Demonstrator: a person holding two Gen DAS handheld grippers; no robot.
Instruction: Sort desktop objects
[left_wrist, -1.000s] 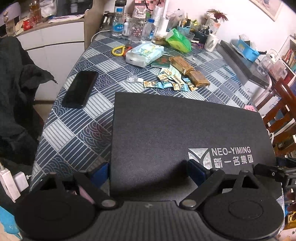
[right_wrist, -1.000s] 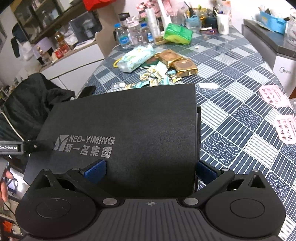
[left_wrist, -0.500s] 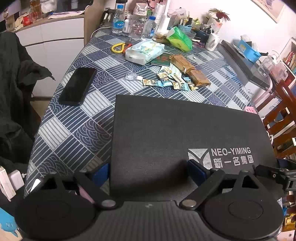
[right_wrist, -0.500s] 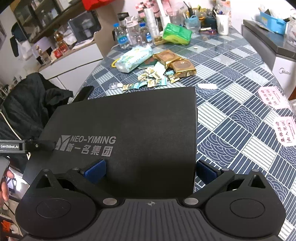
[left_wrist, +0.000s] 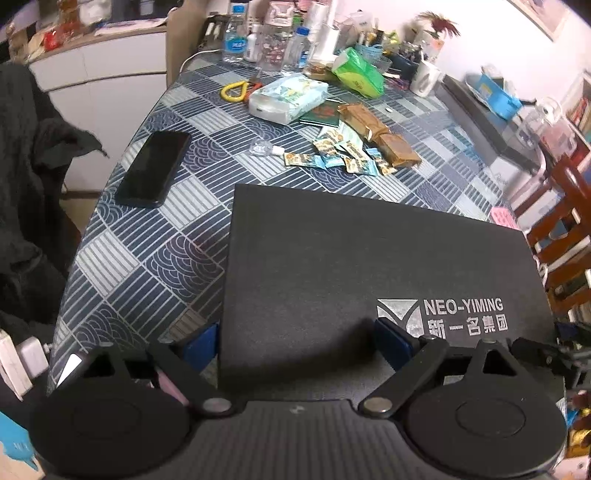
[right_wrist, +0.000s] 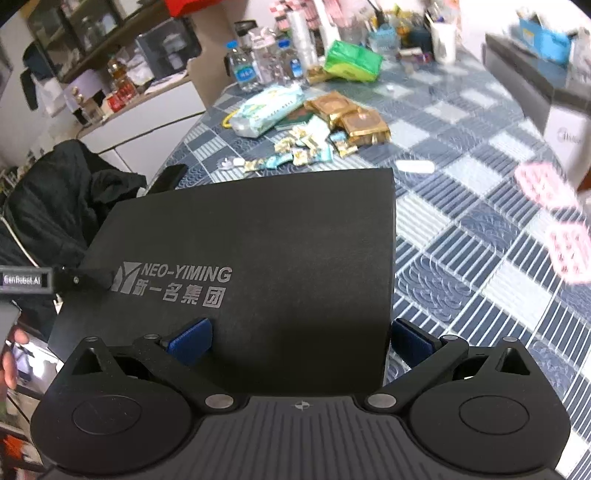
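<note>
A flat black box (left_wrist: 369, 258) marked NEO-YIMING fills the near part of both views, held above the patterned table (left_wrist: 155, 258). My left gripper (left_wrist: 295, 343) is shut across the box's left corner, one blue pad on top, one at its side edge. My right gripper (right_wrist: 299, 339) is shut across the box's right corner (right_wrist: 295, 240) the same way. Beyond the box lie several small snack packets (left_wrist: 340, 155), two brown packages (left_wrist: 384, 133), a tissue pack (left_wrist: 288, 98), a green booklet (left_wrist: 321, 116) and a black phone (left_wrist: 153, 168).
Bottles (left_wrist: 266, 48), a green bag (left_wrist: 358, 72) and a white cup (left_wrist: 424, 77) crowd the table's far end. Yellow-handled scissors (left_wrist: 236, 90) lie by the tissue pack. Pink notes (right_wrist: 546, 184) lie at the right. A chair with black clothing (left_wrist: 26, 166) stands left, wooden chairs (left_wrist: 561, 221) right.
Both grippers and the box have risen and drawn back slightly; the table items sit lower in the left view. The grips are unchanged.
</note>
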